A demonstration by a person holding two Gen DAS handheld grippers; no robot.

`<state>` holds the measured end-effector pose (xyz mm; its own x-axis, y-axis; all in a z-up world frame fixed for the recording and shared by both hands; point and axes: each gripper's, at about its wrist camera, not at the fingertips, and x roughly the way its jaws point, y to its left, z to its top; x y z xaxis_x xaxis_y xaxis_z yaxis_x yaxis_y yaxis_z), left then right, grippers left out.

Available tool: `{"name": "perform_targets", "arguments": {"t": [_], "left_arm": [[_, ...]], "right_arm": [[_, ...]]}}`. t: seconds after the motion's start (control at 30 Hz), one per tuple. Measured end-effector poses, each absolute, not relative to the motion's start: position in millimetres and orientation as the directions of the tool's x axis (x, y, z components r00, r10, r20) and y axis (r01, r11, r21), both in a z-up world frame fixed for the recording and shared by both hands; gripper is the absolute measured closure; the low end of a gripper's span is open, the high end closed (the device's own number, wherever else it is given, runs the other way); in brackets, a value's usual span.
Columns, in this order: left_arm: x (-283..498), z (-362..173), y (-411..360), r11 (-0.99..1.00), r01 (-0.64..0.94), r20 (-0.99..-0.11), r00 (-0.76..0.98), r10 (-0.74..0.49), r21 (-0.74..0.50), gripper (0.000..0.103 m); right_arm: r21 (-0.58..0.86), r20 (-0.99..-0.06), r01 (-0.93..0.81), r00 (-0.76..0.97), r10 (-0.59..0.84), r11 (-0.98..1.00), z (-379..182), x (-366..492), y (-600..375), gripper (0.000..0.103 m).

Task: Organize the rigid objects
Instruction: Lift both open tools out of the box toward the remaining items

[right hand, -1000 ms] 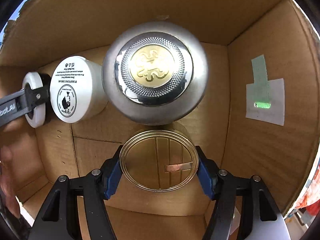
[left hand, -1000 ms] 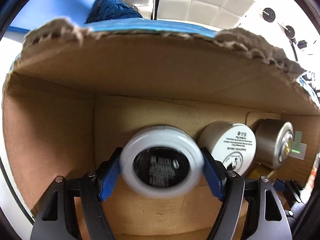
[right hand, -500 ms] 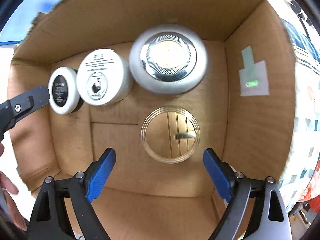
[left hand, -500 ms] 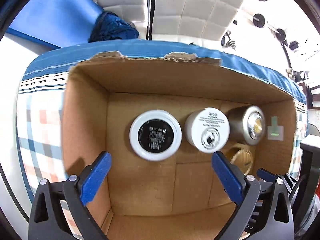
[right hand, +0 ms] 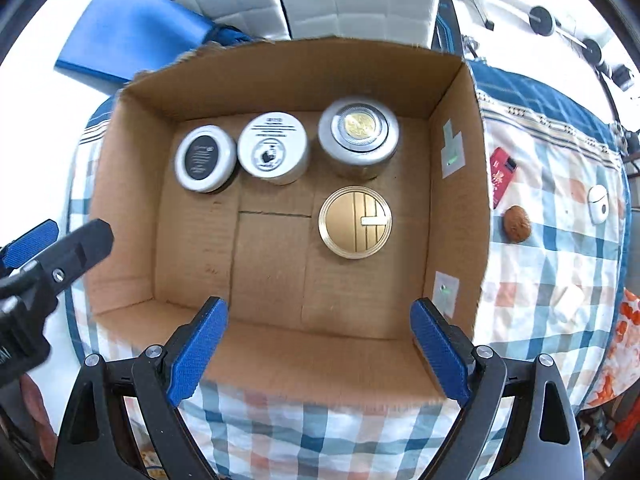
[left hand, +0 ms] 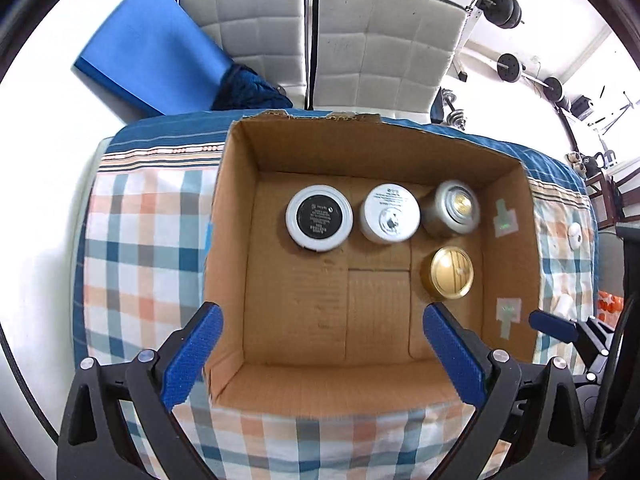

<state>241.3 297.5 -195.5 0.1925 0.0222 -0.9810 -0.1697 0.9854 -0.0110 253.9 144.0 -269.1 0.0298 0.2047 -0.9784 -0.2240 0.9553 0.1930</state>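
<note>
We have both the left gripper [left hand: 320, 344] and right gripper [right hand: 318, 344] spread wide, holding nothing, at frame bottom. Four jars sit mid-frame in the cardboard box [right hand: 280, 80]: black-label jar [right hand: 205, 159], white jar [right hand: 273, 148], silver jar [right hand: 359, 137] along the far wall, gold tin [right hand: 355, 222] below silver. Labels too small to read.

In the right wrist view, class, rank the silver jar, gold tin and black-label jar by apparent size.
1. Silver jar and gold tin: look alike, no ranking.
2. Black-label jar: smallest, though fisheye edge distortion may shrink it.
</note>
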Motion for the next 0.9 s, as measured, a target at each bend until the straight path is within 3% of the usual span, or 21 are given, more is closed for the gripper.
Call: {"name": "perform_targets", "arguments": {"t": [0.4, 0.9], "left_arm": [[213.9, -154.7, 274.8, 0.987, -0.158, -0.968, 0.246, 0.048, 0.008, 0.000], [230.2, -130.9, 200.0, 0.995, -0.088, -0.954, 0.298, -0.009, -0.037, 0.000]], "right_arm": [[0.209, -0.967, -0.247, 0.093, 0.238, 0.946, -212.2, 222.6, 122.9, 0.008], [0.266, -0.949, -0.169, 0.126, 0.289, 0.949, -196.8, 230.5, 43.3, 0.008]]}}
